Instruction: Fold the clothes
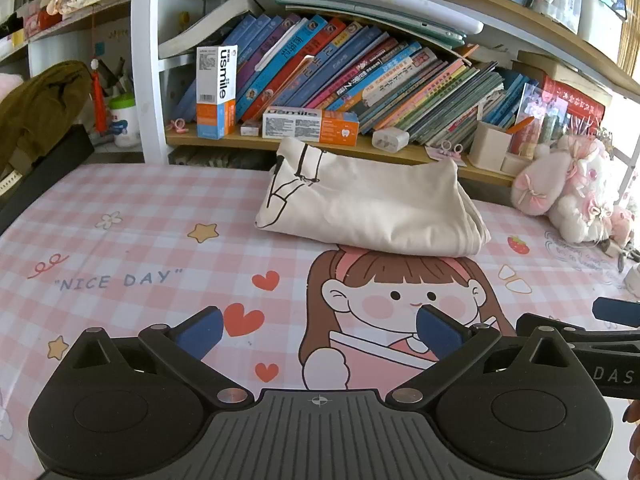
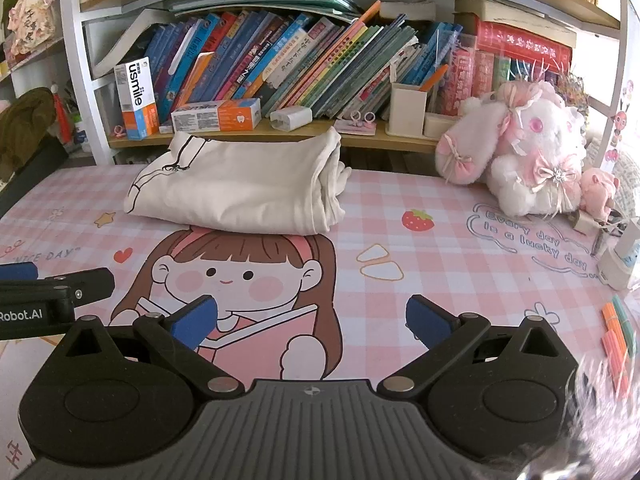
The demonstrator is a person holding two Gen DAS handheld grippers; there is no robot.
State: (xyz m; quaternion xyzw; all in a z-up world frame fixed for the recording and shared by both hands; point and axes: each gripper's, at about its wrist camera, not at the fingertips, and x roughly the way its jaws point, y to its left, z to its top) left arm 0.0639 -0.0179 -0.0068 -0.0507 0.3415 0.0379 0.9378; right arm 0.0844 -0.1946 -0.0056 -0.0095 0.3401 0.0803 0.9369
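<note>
A cream garment with a black line print (image 1: 368, 204) lies folded in a compact bundle on the pink checked desk mat (image 1: 132, 248), at the far side by the shelf. It also shows in the right wrist view (image 2: 240, 188). My left gripper (image 1: 318, 334) is open and empty, low over the mat, well short of the garment. My right gripper (image 2: 312, 322) is open and empty, beside the left one; the left gripper's body shows at the left edge of the right wrist view (image 2: 52, 292).
A low shelf with leaning books (image 1: 360, 76) and toothpaste boxes (image 1: 310, 126) runs behind the garment. A pink plush toy (image 2: 524, 152) sits at the right. Small bottles (image 2: 620, 256) and coloured sticks (image 2: 618, 332) lie at the right edge. A dark green bag (image 1: 36, 116) is at the left.
</note>
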